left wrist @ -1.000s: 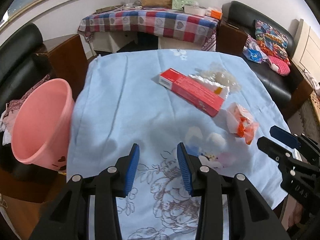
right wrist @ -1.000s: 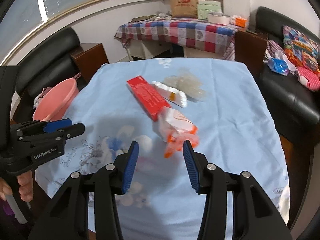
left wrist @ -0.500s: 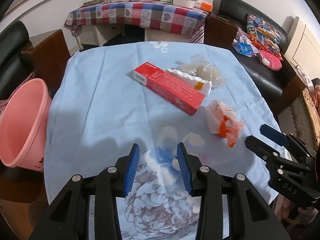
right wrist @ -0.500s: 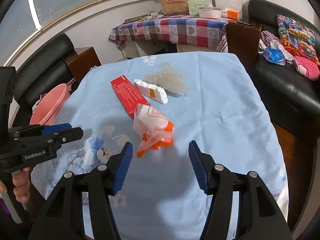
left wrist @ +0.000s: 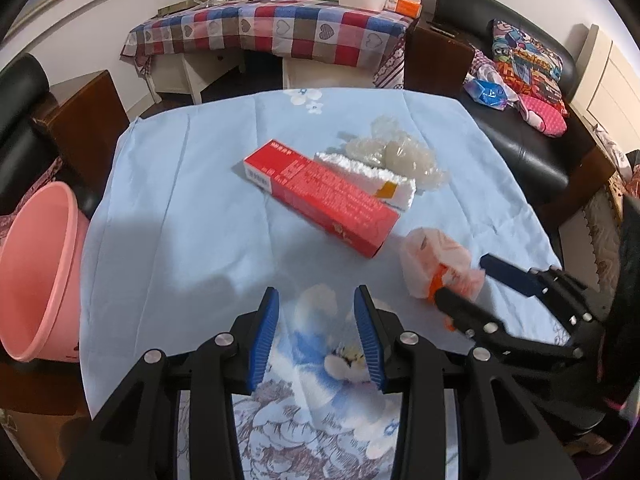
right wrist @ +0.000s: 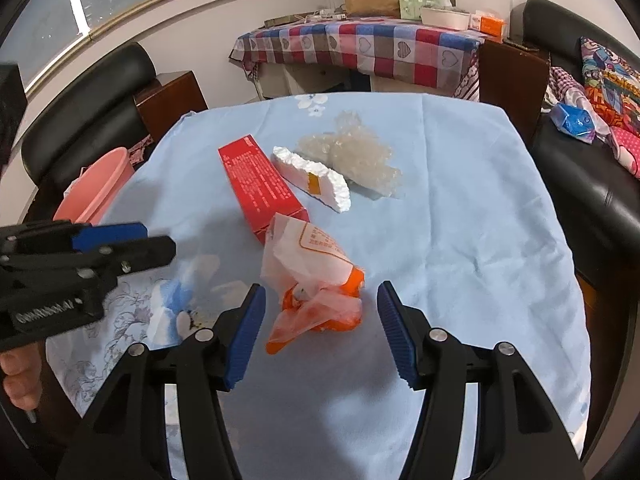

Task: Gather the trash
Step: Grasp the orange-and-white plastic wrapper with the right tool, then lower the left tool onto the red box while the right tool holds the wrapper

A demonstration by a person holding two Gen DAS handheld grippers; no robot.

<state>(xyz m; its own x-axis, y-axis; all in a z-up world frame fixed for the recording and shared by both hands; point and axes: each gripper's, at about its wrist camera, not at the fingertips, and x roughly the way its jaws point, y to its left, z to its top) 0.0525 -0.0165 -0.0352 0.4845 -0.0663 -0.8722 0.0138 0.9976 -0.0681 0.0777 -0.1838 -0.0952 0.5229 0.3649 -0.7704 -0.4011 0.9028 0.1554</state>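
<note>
An orange and white plastic bag (right wrist: 312, 272) lies crumpled on the blue cloth, between the fingers of my right gripper (right wrist: 320, 291), which stands wide open with its pads off the bag. In the left wrist view the same bag (left wrist: 424, 256) sits in front of the right gripper (left wrist: 463, 278). Behind it lie a red carton (right wrist: 260, 184), a white foam piece (right wrist: 316, 178) and clear bubble wrap (right wrist: 356, 152). My left gripper (left wrist: 316, 294) hovers open over the flowered cloth with nothing between its fingers. A pink bucket (left wrist: 36, 276) stands off the table's left side.
The blue-clothed table (left wrist: 180, 200) drops off at its left, right and near edges. A black sofa (left wrist: 532, 148) with cushions runs along the right. A checked-cloth table (left wrist: 280, 28) with a paper bag and boxes stands at the back, and dark wooden cabinets (left wrist: 88, 128) flank the room.
My right gripper's jaws have widened and it has come forward and down, so the plastic bag now lies between them. My left gripper has shifted over the table; the bucket has slid towards the view's left edge.
</note>
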